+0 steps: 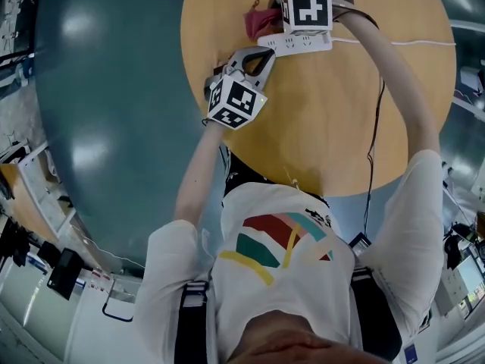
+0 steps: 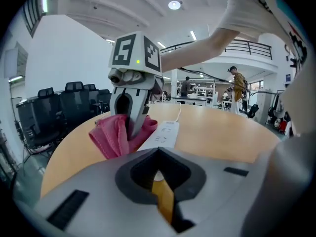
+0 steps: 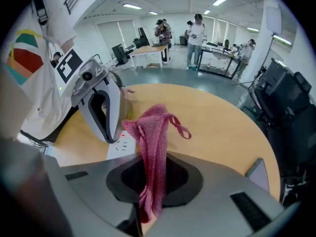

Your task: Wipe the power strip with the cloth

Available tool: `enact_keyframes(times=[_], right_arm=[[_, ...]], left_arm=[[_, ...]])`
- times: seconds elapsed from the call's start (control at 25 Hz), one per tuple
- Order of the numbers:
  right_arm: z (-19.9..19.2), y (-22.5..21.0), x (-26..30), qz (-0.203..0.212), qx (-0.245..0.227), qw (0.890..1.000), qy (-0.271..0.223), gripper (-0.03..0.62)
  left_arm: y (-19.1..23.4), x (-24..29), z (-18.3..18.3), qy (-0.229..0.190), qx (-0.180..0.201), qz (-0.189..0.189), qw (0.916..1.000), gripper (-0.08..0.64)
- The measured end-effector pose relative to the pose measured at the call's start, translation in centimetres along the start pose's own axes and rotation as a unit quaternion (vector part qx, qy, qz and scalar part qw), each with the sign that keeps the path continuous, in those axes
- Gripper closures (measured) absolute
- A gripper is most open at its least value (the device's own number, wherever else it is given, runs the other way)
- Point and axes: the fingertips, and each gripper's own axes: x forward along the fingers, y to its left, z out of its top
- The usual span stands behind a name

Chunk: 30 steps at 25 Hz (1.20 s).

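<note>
A white power strip (image 1: 299, 42) lies on the round wooden table (image 1: 341, 127). My right gripper (image 1: 271, 21) is shut on a pink cloth (image 1: 256, 20), which hangs from its jaws (image 3: 148, 201) over the strip's left end. The cloth (image 3: 153, 147) is bunched and droops in folds, with a loop sticking out. In the left gripper view the right gripper (image 2: 132, 127) holds the cloth (image 2: 116, 135) beside the strip (image 2: 165, 132). My left gripper (image 1: 264, 58) is shut with nothing in it, its tips at the strip's near end (image 3: 123, 144). Whether they press on it is hidden.
The strip's white cable (image 1: 394, 42) runs right across the table to its edge. A black cord (image 1: 373, 150) hangs along the person's right arm. Dark office chairs (image 2: 74, 100) stand beyond the table's far side. Dark equipment (image 3: 286, 98) and people stand further off.
</note>
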Motion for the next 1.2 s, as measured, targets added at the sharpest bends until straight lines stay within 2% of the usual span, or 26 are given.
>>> enact_keyframes(times=[0.2,0.48,0.8,0.88,1.04,1.2], right_arm=[[2.1,2.8,1.4,0.093,-0.035,0.995,-0.013,0.552],[4.6,4.0,1.7,0.16,-0.037,0.986,-0.03,0.554],[2.6,3.8,1.8,0.177,-0.018,0.984,-0.018,0.554],[1.0,3.8,1.6,0.181,-0.012,0.983,0.0,0.554],[-3.4,3.7,0.2,0.165,0.006,0.985,0.042,0.553],[-7.7,4.1,-1.3,0.149,0.04,0.986,0.056,0.554]], left_arm=[[-0.4,0.0,-0.3,0.0,0.0,-0.008,1.0,0.517],[-0.5,-0.5,-0.1,-0.002,-0.01,-0.007,0.9999,0.517],[-0.1,-0.4,-0.2,-0.004,-0.033,-0.01,0.9994,0.517],[0.0,-0.4,-0.2,-0.002,-0.044,-0.011,0.999,0.518],[0.3,-0.1,-0.2,0.007,-0.039,-0.005,0.9992,0.517],[0.7,0.3,-0.1,0.013,-0.035,-0.002,0.9993,0.518]])
